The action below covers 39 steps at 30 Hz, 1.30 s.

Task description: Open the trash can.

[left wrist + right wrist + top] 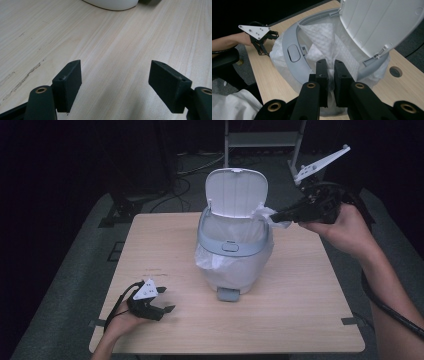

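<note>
Bag liner [267,215] clamped in right gripper [274,216] jaws beside raised lid [235,192]; left gripper [167,300] jaws apart.

The bin [233,251] stood upright near the middle of the table, a small white body with a grey rim ring and a grey foot pedal at its front. Its white lid [236,191] was raised, hinged at the back and tilted rearward. A white, crinkled liner bag [212,261] sat inside, its edge folded out over the rim and hanging down the sides. At the rim's right rear, a bunched corner of that bag was pinched and drawn outward.
</note>
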{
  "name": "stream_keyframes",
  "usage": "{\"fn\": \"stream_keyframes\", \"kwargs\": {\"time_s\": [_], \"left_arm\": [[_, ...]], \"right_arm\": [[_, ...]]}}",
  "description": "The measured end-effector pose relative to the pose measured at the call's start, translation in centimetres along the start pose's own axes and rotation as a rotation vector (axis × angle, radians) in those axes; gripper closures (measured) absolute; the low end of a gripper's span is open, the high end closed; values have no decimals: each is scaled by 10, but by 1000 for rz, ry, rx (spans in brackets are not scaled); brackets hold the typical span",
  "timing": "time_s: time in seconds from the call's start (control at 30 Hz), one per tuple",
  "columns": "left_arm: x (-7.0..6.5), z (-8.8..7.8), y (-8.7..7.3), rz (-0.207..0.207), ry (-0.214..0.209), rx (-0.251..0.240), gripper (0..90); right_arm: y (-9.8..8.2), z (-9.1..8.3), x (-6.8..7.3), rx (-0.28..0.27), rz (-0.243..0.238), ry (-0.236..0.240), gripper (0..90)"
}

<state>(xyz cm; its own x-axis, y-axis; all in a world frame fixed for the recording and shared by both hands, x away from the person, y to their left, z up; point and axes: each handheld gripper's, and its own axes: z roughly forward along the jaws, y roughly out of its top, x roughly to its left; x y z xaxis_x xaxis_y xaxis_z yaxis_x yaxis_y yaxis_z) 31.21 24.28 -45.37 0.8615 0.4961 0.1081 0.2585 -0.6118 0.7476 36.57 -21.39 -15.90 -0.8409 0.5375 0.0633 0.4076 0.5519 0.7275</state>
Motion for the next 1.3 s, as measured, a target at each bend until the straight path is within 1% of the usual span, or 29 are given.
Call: {"fn": "stream_keyframes", "kwargs": {"time_s": [0.4,0.5,0.63,0.83,1.3], "left_arm": [[0,1,0,0,-3,3,253],[0,1,0,1,-2,5,253],[0,1,0,-3,-3,3,253],[1,1,-1,-4,-4,5,250],[0,2,-1,-1,-3,9,250]], "right_arm": [[15,20,2,4,-11,29,828],[19,28,4,1,-25,45,828],[22,35,5,2,-24,61,828],[25,46,4,7,-27,75,825],[28,60,-2,8,-13,89,815]]}}
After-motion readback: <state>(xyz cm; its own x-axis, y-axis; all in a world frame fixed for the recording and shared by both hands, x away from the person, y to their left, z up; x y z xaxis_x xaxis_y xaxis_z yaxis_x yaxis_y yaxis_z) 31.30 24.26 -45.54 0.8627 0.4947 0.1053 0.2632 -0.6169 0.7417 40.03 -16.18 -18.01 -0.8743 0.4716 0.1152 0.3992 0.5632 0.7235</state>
